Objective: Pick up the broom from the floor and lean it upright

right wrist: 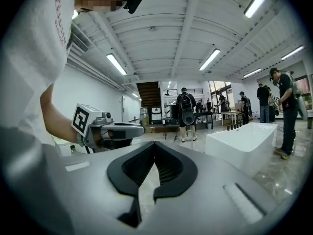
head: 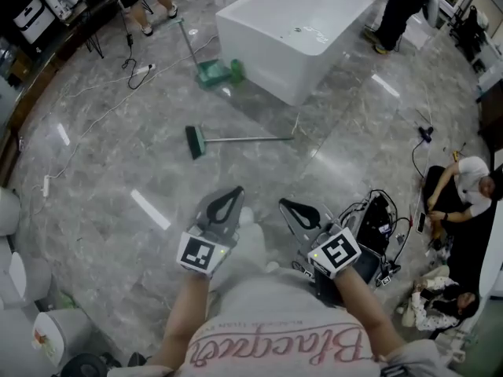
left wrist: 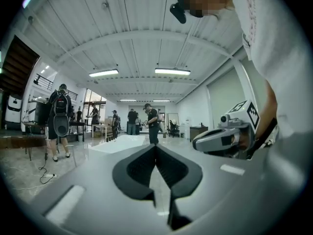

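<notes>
The broom (head: 236,140) lies flat on the grey marble floor, its green head (head: 195,142) to the left and its thin metal handle running right toward the white tub (head: 291,34). Both grippers are held close to my body, well short of it. My left gripper (head: 238,191) is shut and empty. Beside it my right gripper (head: 284,204) is shut as well, with nothing between its tips. In the left gripper view my left gripper (left wrist: 156,147) points level across the room. The right gripper view shows my right gripper (right wrist: 153,145) with the tub (right wrist: 244,143) to the right.
A second green broom or dustpan (head: 211,69) leans by the tub's left corner. Cables (head: 137,73) trail over the floor at the left, a black bag of gear (head: 376,222) sits at my right, and a seated person (head: 464,187) is further right. Other people stand beyond the tub.
</notes>
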The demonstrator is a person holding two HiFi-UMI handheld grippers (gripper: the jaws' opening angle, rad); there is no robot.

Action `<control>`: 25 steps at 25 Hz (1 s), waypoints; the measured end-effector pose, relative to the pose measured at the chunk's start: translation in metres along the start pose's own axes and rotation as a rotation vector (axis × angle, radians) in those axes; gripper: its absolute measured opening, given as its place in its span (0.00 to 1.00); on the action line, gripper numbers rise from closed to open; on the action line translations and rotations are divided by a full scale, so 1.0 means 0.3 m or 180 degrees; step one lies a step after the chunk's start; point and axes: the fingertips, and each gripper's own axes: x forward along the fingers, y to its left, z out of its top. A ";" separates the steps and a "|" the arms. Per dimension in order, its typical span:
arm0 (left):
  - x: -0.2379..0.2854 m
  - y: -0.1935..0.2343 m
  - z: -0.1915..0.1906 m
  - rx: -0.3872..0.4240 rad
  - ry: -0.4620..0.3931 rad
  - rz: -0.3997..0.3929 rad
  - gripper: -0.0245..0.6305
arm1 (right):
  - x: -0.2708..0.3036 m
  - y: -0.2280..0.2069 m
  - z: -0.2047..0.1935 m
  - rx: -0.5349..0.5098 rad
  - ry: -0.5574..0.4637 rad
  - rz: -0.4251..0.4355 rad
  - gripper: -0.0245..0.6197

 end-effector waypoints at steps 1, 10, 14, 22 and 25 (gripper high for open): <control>0.029 0.051 -0.005 -0.0037 0.0014 0.0032 0.04 | 0.028 -0.038 0.003 0.0007 0.0032 -0.0027 0.04; 0.245 0.385 0.011 0.0055 0.0076 -0.0078 0.04 | 0.279 -0.306 0.080 0.0094 0.0054 -0.0257 0.04; 0.324 0.441 -0.022 0.0018 0.0177 -0.0140 0.04 | 0.350 -0.385 0.082 0.0150 0.0122 -0.0237 0.04; 0.569 0.537 -0.178 -0.0147 0.0590 -0.0166 0.04 | 0.472 -0.648 0.021 0.0450 0.0246 -0.0165 0.04; 0.687 0.596 -0.254 -0.0203 0.0765 -0.0124 0.04 | 0.528 -0.762 0.000 0.0509 0.0314 -0.0007 0.04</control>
